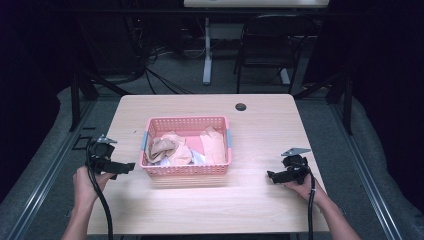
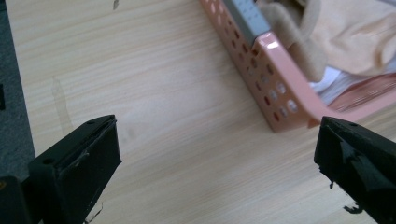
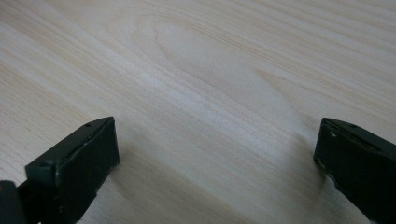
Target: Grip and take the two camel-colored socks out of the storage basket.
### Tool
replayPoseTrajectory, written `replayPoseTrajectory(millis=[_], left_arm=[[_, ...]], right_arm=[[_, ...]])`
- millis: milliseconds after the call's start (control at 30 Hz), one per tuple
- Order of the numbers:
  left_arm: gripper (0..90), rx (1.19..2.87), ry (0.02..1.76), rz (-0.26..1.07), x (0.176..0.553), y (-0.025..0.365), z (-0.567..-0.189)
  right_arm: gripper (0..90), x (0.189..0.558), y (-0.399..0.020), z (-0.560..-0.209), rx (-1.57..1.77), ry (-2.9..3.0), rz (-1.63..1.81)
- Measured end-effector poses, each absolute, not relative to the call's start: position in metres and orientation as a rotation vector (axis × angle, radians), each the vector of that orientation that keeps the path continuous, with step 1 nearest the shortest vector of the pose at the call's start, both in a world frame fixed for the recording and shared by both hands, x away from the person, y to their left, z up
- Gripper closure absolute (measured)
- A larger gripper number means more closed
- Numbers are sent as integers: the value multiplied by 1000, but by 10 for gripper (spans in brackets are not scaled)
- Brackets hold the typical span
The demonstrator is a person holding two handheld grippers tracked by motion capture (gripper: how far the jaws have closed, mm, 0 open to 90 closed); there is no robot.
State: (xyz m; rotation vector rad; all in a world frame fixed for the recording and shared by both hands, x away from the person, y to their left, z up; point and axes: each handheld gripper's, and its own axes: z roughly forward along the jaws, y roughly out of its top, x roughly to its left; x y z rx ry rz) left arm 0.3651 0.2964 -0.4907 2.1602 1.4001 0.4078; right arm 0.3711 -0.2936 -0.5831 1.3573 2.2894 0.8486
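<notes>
Your left hand-held gripper (image 2: 217, 158), jaws spread, faces the pink basket (image 2: 280, 88); your right hand-held gripper (image 3: 217, 158), also spread, faces bare table (image 3: 210, 70).

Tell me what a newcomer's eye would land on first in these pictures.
The pink basket in the middle of the wooden table stands out first, heaped with peach, tan and white cloths. Next come the two black claws held low on either side of it: the left claw close by the basket's near left corner, the right claw farther off over bare wood, both with jaws wide open and holding nothing.
</notes>
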Motion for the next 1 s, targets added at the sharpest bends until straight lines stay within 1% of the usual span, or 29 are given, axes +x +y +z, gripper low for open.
replayPoseTrajectory(millis=[67, 233, 333, 633, 1000], left_arm=[[6, 2164, 1392, 420, 368, 294, -484], [10, 2173, 1357, 359, 377, 294, -463], [13, 2173, 1344, 346, 379, 293, -454], [25, 2243, 1278, 309, 394, 279, -426], [37, 2302, 1229, 204, 415, 265, -411]], right_arm=[[0, 371, -294, -583, 1358, 2290, 847], [0, 371, -293, -583, 1360, 2289, 851], [0, 371, -293, -583, 1359, 2288, 847], [0, 371, -293, -583, 1360, 2286, 847], [0, 371, -293, -583, 1359, 2286, 847]])
